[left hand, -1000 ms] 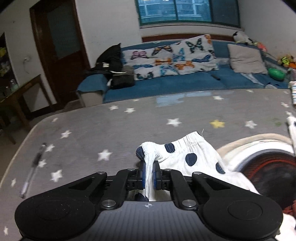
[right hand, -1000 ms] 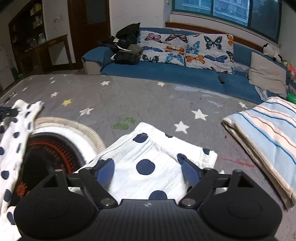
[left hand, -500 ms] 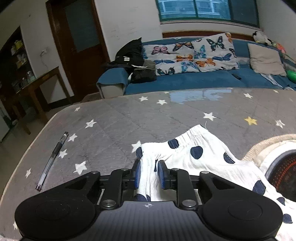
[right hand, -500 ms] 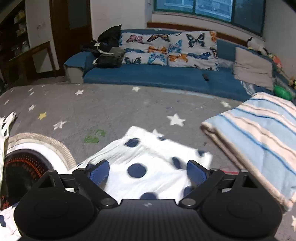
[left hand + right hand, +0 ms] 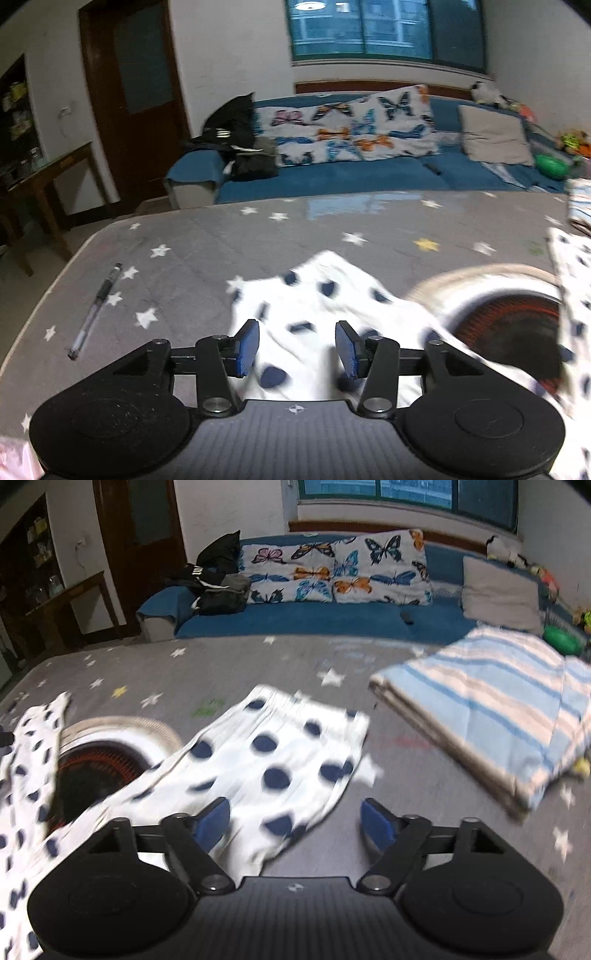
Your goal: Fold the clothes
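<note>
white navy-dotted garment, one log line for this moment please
left hand-held gripper: open | right hand-held gripper: open | white navy-dotted cotton garment: ungripped, on grey star-print cover

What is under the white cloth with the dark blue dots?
The white dotted cloth partly covers a round cream-rimmed mat with an orange-black middle, lying on the grey star-print cover. The rest underneath is hidden.

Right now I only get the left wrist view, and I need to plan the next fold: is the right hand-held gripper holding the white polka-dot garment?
Observer: No. The right hand-held gripper is open and grips nothing; it hovers at the edge of the white navy-dotted garment.
Operator: Anything beside the garment on that side?
Observer: A folded blue-and-cream striped blanket lies to its right, apart from the garment.
</note>
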`<state>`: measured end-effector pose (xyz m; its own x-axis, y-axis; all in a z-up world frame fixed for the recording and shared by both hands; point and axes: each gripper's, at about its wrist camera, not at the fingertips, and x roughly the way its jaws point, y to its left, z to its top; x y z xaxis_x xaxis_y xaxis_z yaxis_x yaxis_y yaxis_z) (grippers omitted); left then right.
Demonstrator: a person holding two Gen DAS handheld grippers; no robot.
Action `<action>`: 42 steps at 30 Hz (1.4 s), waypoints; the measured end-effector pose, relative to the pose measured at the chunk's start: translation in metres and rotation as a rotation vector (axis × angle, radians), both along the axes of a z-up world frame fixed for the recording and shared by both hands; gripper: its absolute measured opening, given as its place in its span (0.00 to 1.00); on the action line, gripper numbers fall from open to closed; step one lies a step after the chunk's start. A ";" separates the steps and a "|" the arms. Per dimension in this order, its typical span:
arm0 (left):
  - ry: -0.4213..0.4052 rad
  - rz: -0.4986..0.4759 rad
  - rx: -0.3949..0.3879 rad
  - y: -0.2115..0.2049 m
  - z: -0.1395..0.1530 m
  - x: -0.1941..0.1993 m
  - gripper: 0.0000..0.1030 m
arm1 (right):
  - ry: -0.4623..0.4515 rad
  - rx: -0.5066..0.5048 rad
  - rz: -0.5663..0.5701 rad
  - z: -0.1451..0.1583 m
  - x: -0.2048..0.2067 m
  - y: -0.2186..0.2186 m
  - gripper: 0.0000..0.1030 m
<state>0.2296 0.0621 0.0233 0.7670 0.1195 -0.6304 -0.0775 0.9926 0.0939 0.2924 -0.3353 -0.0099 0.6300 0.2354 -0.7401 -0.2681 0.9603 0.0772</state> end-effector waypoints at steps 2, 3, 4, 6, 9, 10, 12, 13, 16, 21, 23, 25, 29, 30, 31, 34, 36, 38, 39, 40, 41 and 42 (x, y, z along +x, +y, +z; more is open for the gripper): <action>0.004 -0.036 -0.016 -0.013 0.001 -0.014 0.48 | -0.001 -0.001 -0.001 -0.002 -0.006 0.002 0.51; 0.004 -0.057 -0.022 -0.019 0.002 -0.021 0.48 | -0.001 -0.001 -0.002 -0.002 -0.009 0.003 0.48; 0.005 -0.084 -0.027 -0.026 0.002 -0.029 0.47 | -0.002 -0.001 -0.002 -0.003 -0.012 0.004 0.42; 0.008 -0.135 -0.035 -0.039 0.002 -0.044 0.48 | -0.003 -0.002 -0.004 -0.005 -0.018 0.007 0.36; 0.015 -0.179 -0.046 -0.052 -0.001 -0.063 0.47 | -0.004 -0.002 -0.005 -0.007 -0.027 0.010 0.20; 0.021 -0.186 -0.051 -0.056 -0.003 -0.069 0.47 | -0.004 -0.003 -0.006 -0.008 -0.031 0.011 0.08; 0.026 -0.203 -0.048 -0.063 -0.007 -0.078 0.47 | -0.012 -0.018 -0.011 -0.007 -0.035 0.012 0.04; 0.027 -0.208 -0.041 -0.066 -0.009 -0.082 0.47 | -0.021 -0.035 -0.013 -0.005 -0.038 0.013 0.03; 0.033 -0.213 -0.034 -0.066 -0.014 -0.089 0.45 | -0.057 -0.087 -0.028 0.001 -0.051 0.012 0.03; 0.059 -0.187 -0.015 -0.054 -0.030 -0.094 0.45 | -0.044 -0.140 -0.074 -0.005 -0.061 0.001 0.06; 0.054 -0.183 -0.009 -0.051 -0.030 -0.098 0.45 | -0.054 -0.134 -0.092 -0.004 -0.061 -0.004 0.14; 0.053 -0.178 -0.006 -0.050 -0.027 -0.101 0.43 | -0.062 -0.111 -0.101 0.001 -0.062 -0.006 0.20; 0.035 -0.221 -0.012 -0.056 -0.016 -0.118 0.43 | -0.094 -0.100 -0.049 0.015 -0.077 0.001 0.40; 0.032 -0.237 -0.015 -0.059 -0.013 -0.124 0.43 | -0.098 -0.098 -0.023 0.017 -0.083 0.004 0.42; 0.030 -0.253 -0.017 -0.063 -0.011 -0.130 0.44 | -0.099 -0.093 0.007 0.019 -0.090 0.008 0.43; 0.025 -0.299 -0.025 -0.072 -0.006 -0.146 0.45 | -0.095 -0.073 0.099 0.024 -0.111 0.023 0.49; 0.031 -0.324 -0.032 -0.078 -0.006 -0.157 0.45 | -0.082 -0.056 0.156 0.023 -0.125 0.033 0.50; 0.035 -0.345 -0.039 -0.084 -0.007 -0.168 0.45 | -0.068 -0.046 0.205 0.021 -0.139 0.042 0.51; 0.036 -0.356 -0.041 -0.086 -0.007 -0.173 0.45 | -0.061 -0.044 0.231 0.019 -0.147 0.046 0.51; 0.037 -0.368 -0.042 -0.088 -0.007 -0.178 0.45 | -0.052 -0.045 0.258 0.017 -0.155 0.051 0.51; 0.042 -0.375 -0.044 -0.089 -0.008 -0.182 0.45 | -0.046 -0.045 0.279 0.015 -0.161 0.055 0.51; 0.048 -0.381 -0.047 -0.089 -0.010 -0.187 0.45 | -0.039 -0.045 0.295 0.014 -0.167 0.058 0.51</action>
